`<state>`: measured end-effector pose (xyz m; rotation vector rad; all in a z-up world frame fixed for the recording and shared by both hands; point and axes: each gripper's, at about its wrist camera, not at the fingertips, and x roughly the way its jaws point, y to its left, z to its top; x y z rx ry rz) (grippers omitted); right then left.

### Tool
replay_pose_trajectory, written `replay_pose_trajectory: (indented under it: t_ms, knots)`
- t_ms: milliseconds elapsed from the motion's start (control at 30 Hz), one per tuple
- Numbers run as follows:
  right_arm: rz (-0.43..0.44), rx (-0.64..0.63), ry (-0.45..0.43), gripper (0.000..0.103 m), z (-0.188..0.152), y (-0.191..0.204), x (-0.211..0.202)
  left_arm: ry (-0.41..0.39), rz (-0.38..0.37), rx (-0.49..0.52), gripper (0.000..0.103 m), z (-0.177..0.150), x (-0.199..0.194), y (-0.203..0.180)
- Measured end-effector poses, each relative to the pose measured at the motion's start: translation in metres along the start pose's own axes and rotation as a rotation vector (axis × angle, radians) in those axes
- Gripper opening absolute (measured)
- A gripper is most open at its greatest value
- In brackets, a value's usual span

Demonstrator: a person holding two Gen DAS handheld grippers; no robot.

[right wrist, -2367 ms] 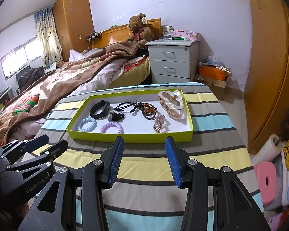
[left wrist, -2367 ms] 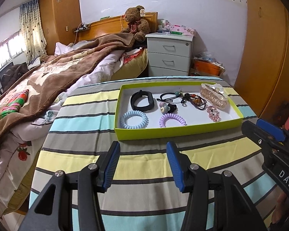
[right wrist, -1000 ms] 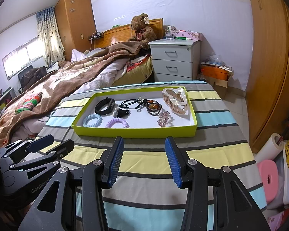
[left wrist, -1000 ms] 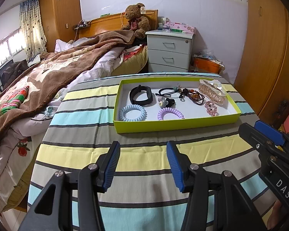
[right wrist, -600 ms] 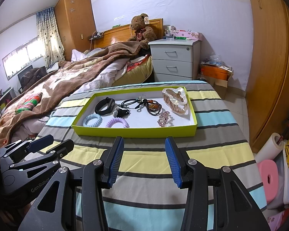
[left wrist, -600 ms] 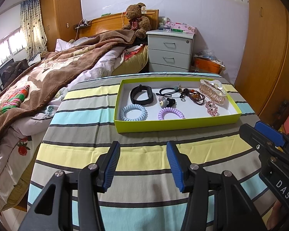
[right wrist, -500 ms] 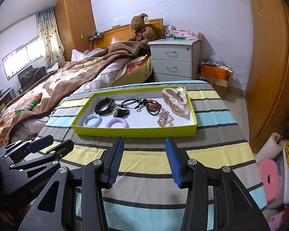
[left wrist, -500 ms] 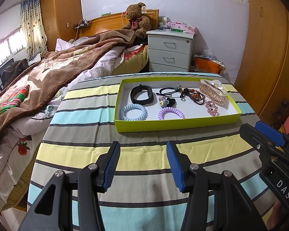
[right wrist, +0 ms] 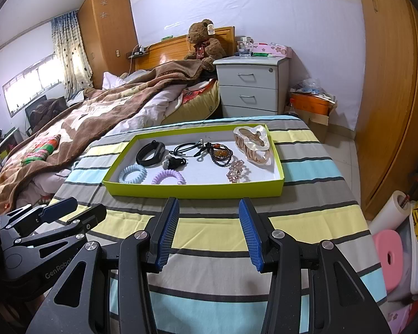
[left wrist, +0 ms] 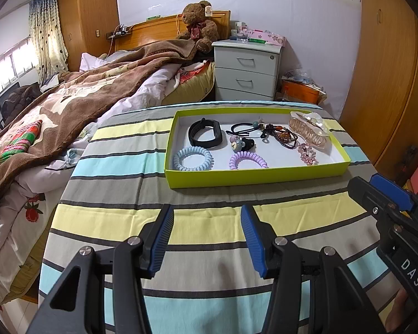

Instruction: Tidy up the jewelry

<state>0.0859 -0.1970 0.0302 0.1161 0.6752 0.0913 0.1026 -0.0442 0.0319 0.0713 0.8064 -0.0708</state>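
A lime-green tray [left wrist: 253, 177] [right wrist: 192, 191] lies on the striped table. In it lie a black band [left wrist: 205, 132], a blue coil tie [left wrist: 192, 158], a purple coil tie [left wrist: 248, 160], a bear-charm hair tie [left wrist: 241, 143], black elastics [left wrist: 242, 129], a dark bead bracelet [left wrist: 282, 136], a pink crystal clip [left wrist: 307, 153] and a large clear claw clip [left wrist: 309, 129]. My left gripper [left wrist: 207, 239] is open and empty, well short of the tray. My right gripper [right wrist: 209, 232] is open and empty, also short of the tray.
The striped tablecloth [left wrist: 209, 222] covers the table. A bed with a brown blanket [left wrist: 69, 105] lies to the left. A white nightstand [left wrist: 246, 69] and a teddy bear [left wrist: 199, 27] stand behind. A wooden wardrobe [right wrist: 390, 97] and pink stool [right wrist: 390, 253] are right.
Both grippers drew back slightly from the tray over the first second, then held still. Nothing in the tray has moved.
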Motion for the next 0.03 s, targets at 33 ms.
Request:
replay_pose_trajectory:
  t_ms: [33]
  knots:
    - [0.000, 0.000, 0.000, 0.046, -0.0001, 0.0007, -0.0003, 0.000, 0.000, 0.001, 0.052, -0.0001, 0.0002, -0.0003]
